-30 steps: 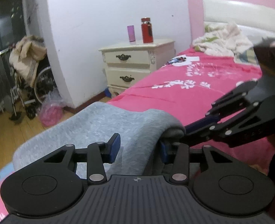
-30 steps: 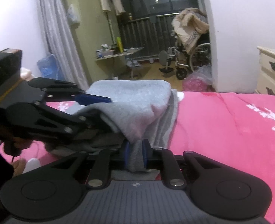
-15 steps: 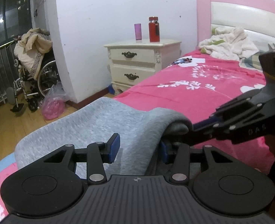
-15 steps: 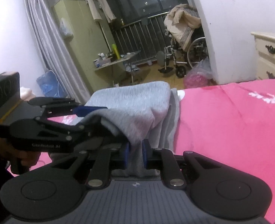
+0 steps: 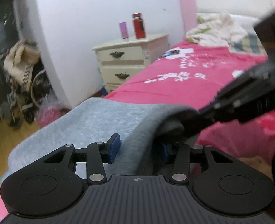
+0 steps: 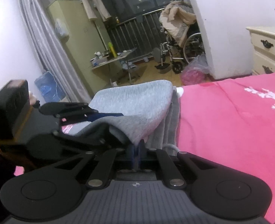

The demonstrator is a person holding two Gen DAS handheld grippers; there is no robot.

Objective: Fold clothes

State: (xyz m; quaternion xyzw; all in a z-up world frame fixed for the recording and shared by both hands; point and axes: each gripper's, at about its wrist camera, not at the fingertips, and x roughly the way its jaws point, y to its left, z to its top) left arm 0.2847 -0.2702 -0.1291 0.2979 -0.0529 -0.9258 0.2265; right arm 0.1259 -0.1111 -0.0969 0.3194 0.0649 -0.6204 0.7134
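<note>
Right gripper (image 6: 135, 155): pads pressed nearly together, pinching a thin edge of the grey garment (image 6: 137, 102) right at the tips.
Left gripper (image 5: 139, 148): pads held partway apart, a thick bunch of the grey garment (image 5: 92, 119) filling the gap between the blue pads (image 5: 114, 147); firm pressing on the cloth cannot be told.
Gripper crossing: in the left wrist view, reaching in from the right side, tips at the rolled fold of cloth; in the right wrist view, coming in from the left, one blue finger (image 6: 107, 114) lying along the cloth.
Grey garment: lifted and draped in a hump between both grippers, at the edge of the pink bed cover (image 6: 231, 121), one side hanging in folds.
Bed: pink cover with white flower print, crumpled pale bedding (image 5: 217, 29) by the pink headboard (image 5: 186, 9).
Nightstand (image 5: 126, 59): cream, just beside the bed, bearing a red bottle (image 5: 139, 25) and a purple cup (image 5: 123, 30).
Further off: wheelchair (image 6: 182, 48) piled with cloth, pink bag (image 6: 191, 72) on the wooden floor, grey curtain (image 6: 44, 43).
</note>
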